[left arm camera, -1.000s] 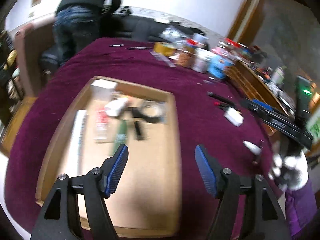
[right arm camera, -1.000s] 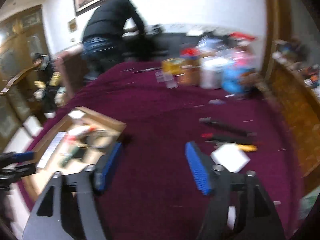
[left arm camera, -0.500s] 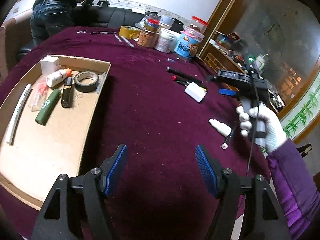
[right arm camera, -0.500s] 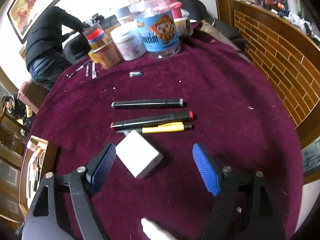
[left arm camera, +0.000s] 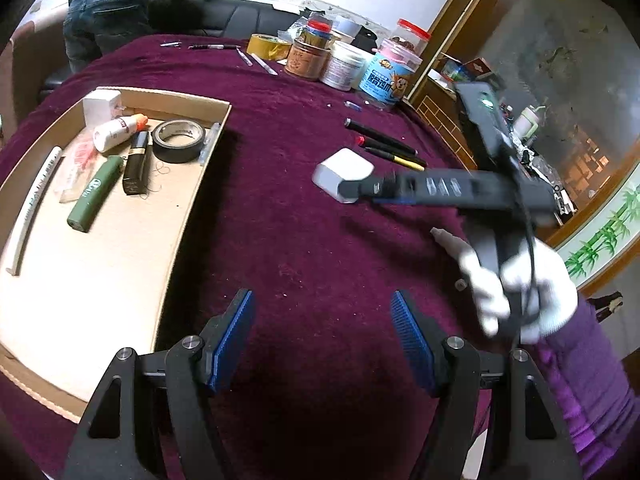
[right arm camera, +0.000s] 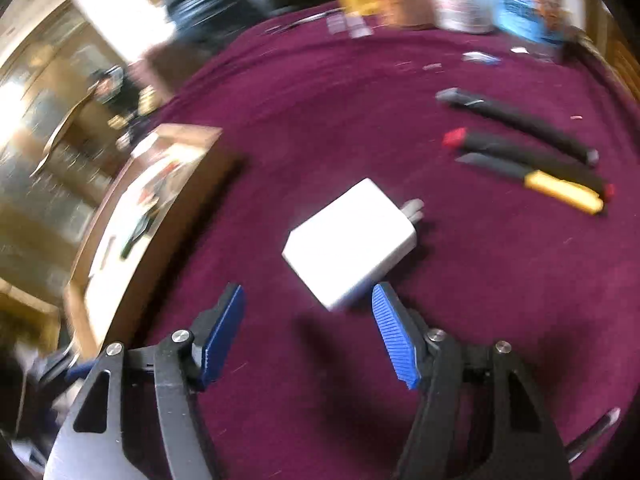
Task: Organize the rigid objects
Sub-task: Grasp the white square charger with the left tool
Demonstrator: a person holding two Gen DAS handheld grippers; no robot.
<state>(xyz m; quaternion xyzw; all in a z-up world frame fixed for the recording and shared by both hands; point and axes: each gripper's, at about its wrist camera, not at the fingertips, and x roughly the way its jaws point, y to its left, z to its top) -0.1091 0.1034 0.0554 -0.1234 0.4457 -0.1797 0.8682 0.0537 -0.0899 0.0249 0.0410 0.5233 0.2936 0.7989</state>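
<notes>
A white charger block [right arm camera: 352,242] with metal prongs lies on the maroon cloth, just ahead of my open right gripper [right arm camera: 308,332]; its near corner sits between the fingertips. It also shows in the left wrist view [left arm camera: 344,170], partly behind the right gripper's body [left arm camera: 448,190]. My left gripper [left arm camera: 322,336] is open and empty above bare cloth. A cardboard tray [left arm camera: 192,196] at the left holds a tape roll [left arm camera: 179,141], a green lighter [left arm camera: 95,193], a white bottle [left arm camera: 116,133] and other small items. Black markers [right arm camera: 520,152] and a yellow pen [right arm camera: 560,192] lie to the right.
Jars and tubs [left arm camera: 352,66] and a yellow tape roll [left arm camera: 268,46] stand at the table's far side. A person [left arm camera: 120,0] bends over a black sofa beyond. A small white dropper bottle [left arm camera: 448,242] lies by the gloved right hand. Wooden furniture borders the right.
The right gripper has swung left and down onto the white charger block, which now sits at its fingertips. The left gripper has shifted slightly; both stay open.
</notes>
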